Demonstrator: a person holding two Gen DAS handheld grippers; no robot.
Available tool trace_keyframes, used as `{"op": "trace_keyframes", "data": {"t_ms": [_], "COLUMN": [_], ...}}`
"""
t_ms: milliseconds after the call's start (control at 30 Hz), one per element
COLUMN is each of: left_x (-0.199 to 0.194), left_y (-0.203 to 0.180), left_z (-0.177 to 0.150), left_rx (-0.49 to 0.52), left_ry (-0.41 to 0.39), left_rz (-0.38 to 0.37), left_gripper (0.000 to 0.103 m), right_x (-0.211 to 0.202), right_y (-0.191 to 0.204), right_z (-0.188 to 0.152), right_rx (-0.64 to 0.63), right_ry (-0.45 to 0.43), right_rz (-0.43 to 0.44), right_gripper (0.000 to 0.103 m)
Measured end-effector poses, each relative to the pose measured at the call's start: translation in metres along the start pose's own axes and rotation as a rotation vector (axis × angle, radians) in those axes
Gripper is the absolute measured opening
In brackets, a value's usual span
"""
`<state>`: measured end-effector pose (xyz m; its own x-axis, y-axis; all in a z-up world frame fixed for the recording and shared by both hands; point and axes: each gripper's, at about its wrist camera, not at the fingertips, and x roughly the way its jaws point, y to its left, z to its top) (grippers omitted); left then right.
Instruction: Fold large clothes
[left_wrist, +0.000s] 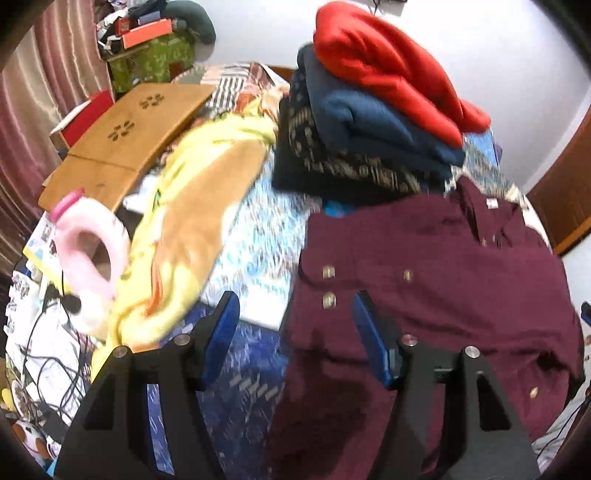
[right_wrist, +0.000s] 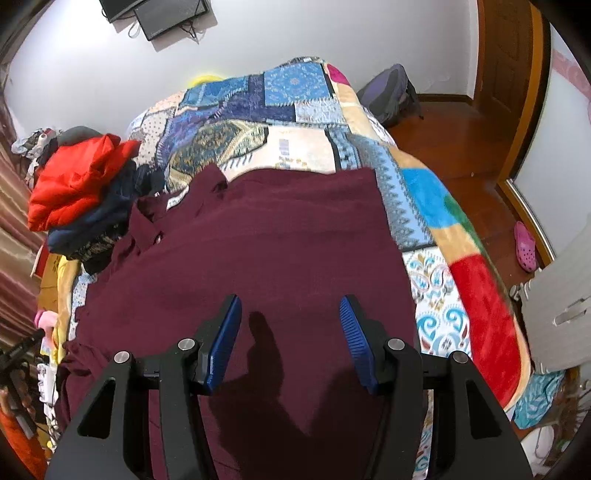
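Note:
A maroon button shirt lies spread on the patchwork bedspread; it also shows in the right wrist view, collar toward the far left. My left gripper is open and empty, hovering over the shirt's left edge near the brass buttons. My right gripper is open and empty above the shirt's smooth middle, casting a shadow on the cloth.
A stack of folded clothes, red over navy, sits beyond the shirt, also seen in the right wrist view. A yellow-orange blanket, a pink ring cushion and a wooden board lie left. The bed's right edge drops to a wooden floor.

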<state>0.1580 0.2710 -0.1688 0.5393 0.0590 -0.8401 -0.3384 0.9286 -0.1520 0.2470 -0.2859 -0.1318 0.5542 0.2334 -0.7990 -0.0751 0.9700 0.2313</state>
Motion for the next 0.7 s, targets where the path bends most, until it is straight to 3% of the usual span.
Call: {"op": "trace_keyframes", "data": {"t_ms": [200, 367, 567, 700], "left_x": [0.018, 0.064, 0.132, 0.168], "left_y": [-0.01, -0.01, 0.005, 0.021], "left_z": [0.032, 0.046, 0.045, 0.044], "left_rx": [0.018, 0.017, -0.087, -0.235], "left_ry": [0.004, 0.116, 0.268, 0.337], "left_rz": [-0.059, -0.151, -0.223, -0.319], "left_gripper": [0.067, 0.067, 0.067, 0.067], "right_x": [-0.004, 0.016, 0.048, 0.075], "right_y": [-0.008, -0.032, -0.058, -0.072], "right_z": [0.02, 0.041, 0.052, 0.053], "right_rx": [-0.016, 0.027, 0.09, 0.148], "right_ry": [-0.036, 0.019, 0.119, 0.211], "right_rz": [-0.031, -0.035, 0.011, 0.078], "right_gripper": [0.052, 0.052, 0.052, 0.052]}}
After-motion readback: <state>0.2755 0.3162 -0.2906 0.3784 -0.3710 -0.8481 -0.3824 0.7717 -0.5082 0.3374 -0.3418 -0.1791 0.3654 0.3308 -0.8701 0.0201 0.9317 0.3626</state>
